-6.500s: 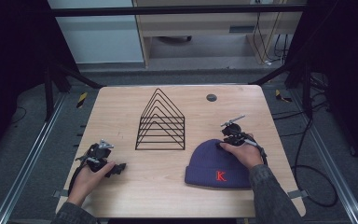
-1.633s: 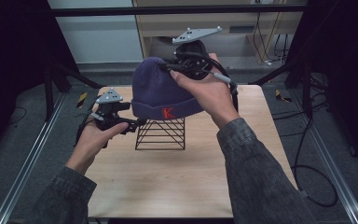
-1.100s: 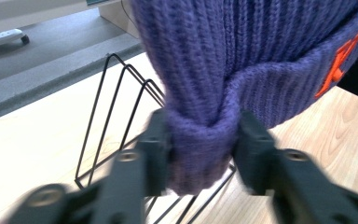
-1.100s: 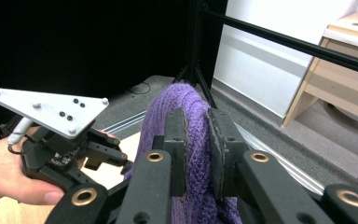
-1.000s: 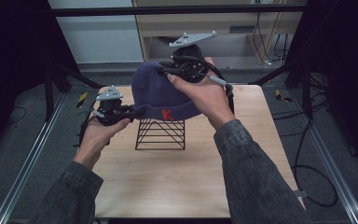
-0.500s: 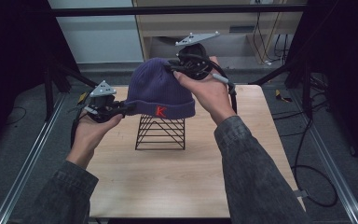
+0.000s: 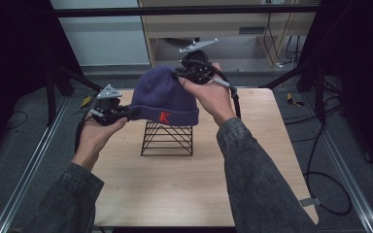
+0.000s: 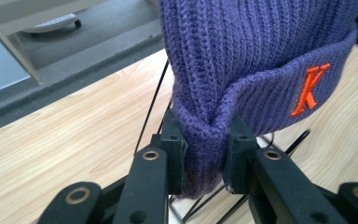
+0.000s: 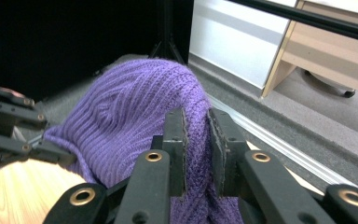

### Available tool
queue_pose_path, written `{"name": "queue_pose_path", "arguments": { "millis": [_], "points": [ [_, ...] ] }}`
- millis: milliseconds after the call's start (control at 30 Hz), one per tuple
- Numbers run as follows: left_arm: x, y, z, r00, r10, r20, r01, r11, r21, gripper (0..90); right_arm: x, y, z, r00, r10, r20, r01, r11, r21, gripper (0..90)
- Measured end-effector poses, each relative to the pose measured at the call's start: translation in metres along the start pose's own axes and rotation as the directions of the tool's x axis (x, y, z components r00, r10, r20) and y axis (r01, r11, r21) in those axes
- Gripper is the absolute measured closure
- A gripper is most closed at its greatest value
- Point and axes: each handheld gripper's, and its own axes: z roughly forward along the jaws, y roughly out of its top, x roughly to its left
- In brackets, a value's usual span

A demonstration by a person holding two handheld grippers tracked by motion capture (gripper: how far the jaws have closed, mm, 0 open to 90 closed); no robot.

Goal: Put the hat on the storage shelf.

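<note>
Beanie: a purple rib-knit beanie [image 7: 162, 94] with a folded cuff and an orange embroidered K [image 8: 310, 88] is being held up in the air above the black wire rack [image 7: 167, 138], its cuff hanging just over the rack's peak; whether it is touching the wires cannot be told
Left gripper: the left gripper [image 8: 206, 154] is being kept clamped on a pinched fold of the cuff at the beanie's left edge; the knit is being squeezed tight between both pads
Right gripper: the right gripper [image 9: 196, 140] is being kept clamped on a ridge of knit at the crown, on the far side
Handling: the beanie is being judged light, soft and limp; it is sagging between the two holds, so it is best being carried at two points; the doubled cuff is being judged the firmest place to take hold, as the thin crown is likely to stretch and slide out
Materials: thick ribbed yarn, matte and stretchy, is being shown against thin stiff wire bent into nested triangles
Table: a pale wood-grain table [image 7: 272, 160] is bearing the rack near its middle
</note>
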Motion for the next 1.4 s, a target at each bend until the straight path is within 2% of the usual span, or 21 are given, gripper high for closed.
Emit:
{"name": "queue_pose_path", "arguments": {
  "millis": [300,667,867,1400],
  "points": [
    [-0.003,-0.015,0.002,0.9997,0.001,0.025,-0.001,0.9998,0.019,73.0,0.006,-0.013,0.008,0.9997,-0.019,-0.012,0.020,0.9991,0.037,77.6],
    [-0.006,-0.034,0.010,0.9994,-0.001,0.036,0.000,0.9986,0.054,72.7,0.018,-0.026,0.005,0.9975,-0.064,-0.031,0.066,0.9947,0.079,77.3],
    [-0.008,-0.044,0.019,0.9991,0.000,0.042,-0.003,0.9973,0.074,72.2,0.019,-0.038,0.009,0.9974,-0.062,-0.037,0.066,0.9904,0.121,77.0],
    [-0.004,-0.064,0.025,0.9985,-0.024,0.049,0.019,0.9954,0.094,71.3,0.031,-0.049,0.013,0.9930,-0.084,-0.083,0.096,0.9831,0.155,76.8]
  ]
}}
